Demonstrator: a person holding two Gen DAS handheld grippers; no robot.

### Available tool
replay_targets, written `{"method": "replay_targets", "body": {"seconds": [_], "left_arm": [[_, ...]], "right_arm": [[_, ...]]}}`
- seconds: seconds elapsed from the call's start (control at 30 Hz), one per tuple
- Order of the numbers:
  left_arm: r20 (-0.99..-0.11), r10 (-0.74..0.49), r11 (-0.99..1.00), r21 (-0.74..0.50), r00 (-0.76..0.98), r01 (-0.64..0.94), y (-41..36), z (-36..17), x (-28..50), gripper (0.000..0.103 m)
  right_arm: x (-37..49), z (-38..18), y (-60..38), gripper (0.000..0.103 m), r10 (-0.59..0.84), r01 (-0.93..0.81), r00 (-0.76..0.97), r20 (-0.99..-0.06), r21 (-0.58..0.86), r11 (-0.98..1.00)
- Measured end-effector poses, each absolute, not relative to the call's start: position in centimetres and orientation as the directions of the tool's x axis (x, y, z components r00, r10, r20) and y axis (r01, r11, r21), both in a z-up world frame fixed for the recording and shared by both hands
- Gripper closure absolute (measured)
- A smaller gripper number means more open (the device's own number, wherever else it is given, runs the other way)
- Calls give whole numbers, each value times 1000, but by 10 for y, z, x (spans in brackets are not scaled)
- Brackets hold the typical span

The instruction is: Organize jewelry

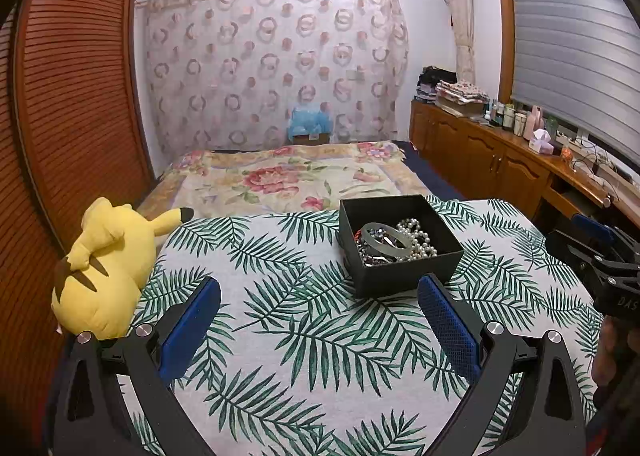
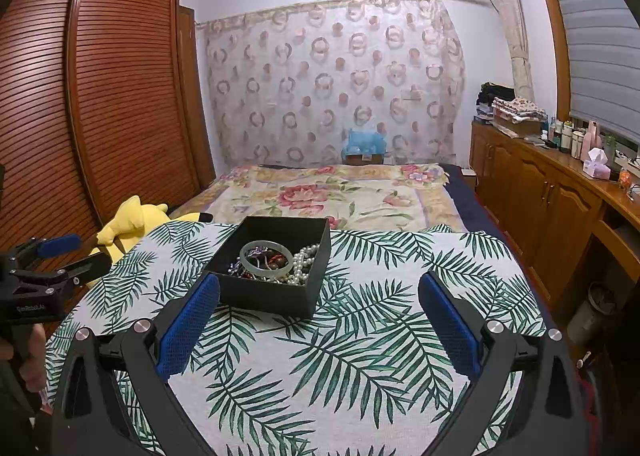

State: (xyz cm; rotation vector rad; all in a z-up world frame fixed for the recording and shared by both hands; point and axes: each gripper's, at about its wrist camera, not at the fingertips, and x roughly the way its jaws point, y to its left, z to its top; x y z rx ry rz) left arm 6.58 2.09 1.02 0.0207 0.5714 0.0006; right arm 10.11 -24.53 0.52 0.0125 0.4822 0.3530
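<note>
A black open box (image 1: 400, 280) (image 2: 276, 298) stands on the leaf-print cloth. Inside lie a pale green bangle (image 1: 386, 241) (image 2: 266, 259), a white pearl necklace (image 1: 420, 238) (image 2: 304, 260) and a tangle of dark beaded pieces. My left gripper (image 1: 320, 292) is open, with the box just ahead of its right finger. My right gripper (image 2: 320, 292) is open too, its left finger close to the box's near corner. Neither holds anything. Each gripper shows at the edge of the other's view: the right gripper (image 1: 600, 256) and the left gripper (image 2: 48, 260).
The leaf-print cloth (image 1: 304, 336) (image 2: 360, 356) covers a table at the foot of a bed with a floral blanket (image 1: 292, 176). A yellow plush toy (image 1: 104, 268) (image 2: 128, 224) lies at the left. Wooden cabinets (image 2: 540, 196) line the right wall, a slatted wardrobe (image 2: 100, 96) the left.
</note>
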Motion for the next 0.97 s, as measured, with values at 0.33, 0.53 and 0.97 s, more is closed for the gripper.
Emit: {"method": "replay_targets", "body": {"seconds": [0.33,0.53,0.97], "left_arm": [[-540,6,1000,19,842,5,22,9,66,8],[-540,5,1000,17,842,5,22,9,66,8],[-542,8,1000,15,841,0,20,10,66,8]], "right_arm": [[101,6,-245,3,336,-330,826,-452,95,939],[101,6,-245,3,336,-330,826,-452,94,939],[101,6,-245,3,336,-329,826,-452,96,939]]}}
